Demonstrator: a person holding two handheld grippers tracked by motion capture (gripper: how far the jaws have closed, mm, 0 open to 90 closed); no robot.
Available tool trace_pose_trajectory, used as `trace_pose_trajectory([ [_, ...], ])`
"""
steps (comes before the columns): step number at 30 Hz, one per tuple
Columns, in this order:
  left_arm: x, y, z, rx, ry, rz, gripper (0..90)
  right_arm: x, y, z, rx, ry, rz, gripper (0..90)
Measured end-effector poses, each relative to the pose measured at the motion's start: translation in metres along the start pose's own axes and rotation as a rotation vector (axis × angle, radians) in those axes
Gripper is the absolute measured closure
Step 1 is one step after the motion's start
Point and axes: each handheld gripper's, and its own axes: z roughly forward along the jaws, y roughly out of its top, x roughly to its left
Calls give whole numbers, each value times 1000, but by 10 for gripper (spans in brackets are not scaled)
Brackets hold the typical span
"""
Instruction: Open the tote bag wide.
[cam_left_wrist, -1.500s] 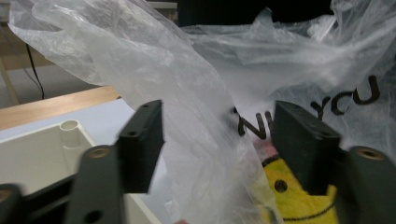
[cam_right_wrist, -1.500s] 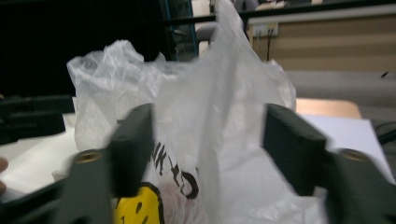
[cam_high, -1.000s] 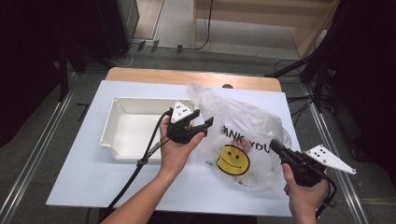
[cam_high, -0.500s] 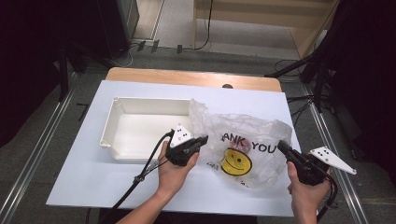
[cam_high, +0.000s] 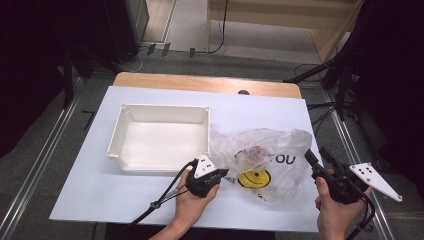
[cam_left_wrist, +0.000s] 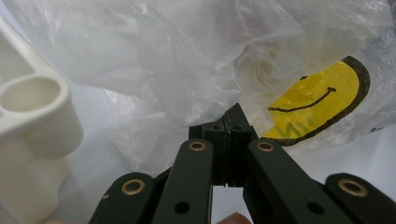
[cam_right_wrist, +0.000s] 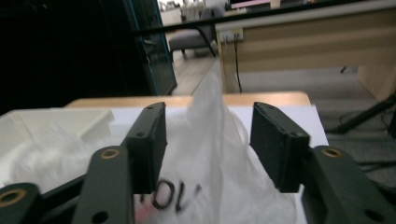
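Observation:
A clear plastic bag (cam_high: 265, 160) printed with a yellow smiley face (cam_left_wrist: 313, 100) and black letters lies crumpled on the white table, right of centre. My left gripper (cam_high: 223, 173) is at the bag's near left edge, with its jaws shut on a fold of the film (cam_left_wrist: 232, 122). At the bag's right edge my right gripper (cam_high: 316, 156) is open. A raised fold of the bag (cam_right_wrist: 210, 140) stands between its two pads without being pinched. Something pinkish shows faintly inside the bag.
An empty white rectangular tray (cam_high: 160, 137) sits left of the bag; its corner post (cam_left_wrist: 32, 121) is close beside my left gripper. The white sheet (cam_high: 100, 195) covers a wooden table (cam_high: 200, 82). Floor cables and dark stands lie beyond the far edge.
My left gripper has dragged the bag toward the near edge and off the tray's side. The right gripper has stayed at the bag's right edge, still open.

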Motion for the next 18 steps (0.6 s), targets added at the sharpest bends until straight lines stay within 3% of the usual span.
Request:
trace_pose_trajectory([
  [5, -3, -5, 4, 43, -17, 0, 900, 27, 13, 0, -52, 11, -28, 367],
  [8, -4, -8, 6, 68, -15, 9, 900, 38, 9, 15, -10, 34, -55, 344],
  [10, -4, -9, 5, 85, -21, 8, 900, 40, 1, 28, 48, 24, -62, 353],
  [15, 0, -11, 5, 128, -11, 5, 898, 29, -33, 54, 193, 21, -56, 642],
  [18, 2, -12, 0, 125, -6, 2, 888, 18, -50, 62, 256, 26, -28, 757],
])
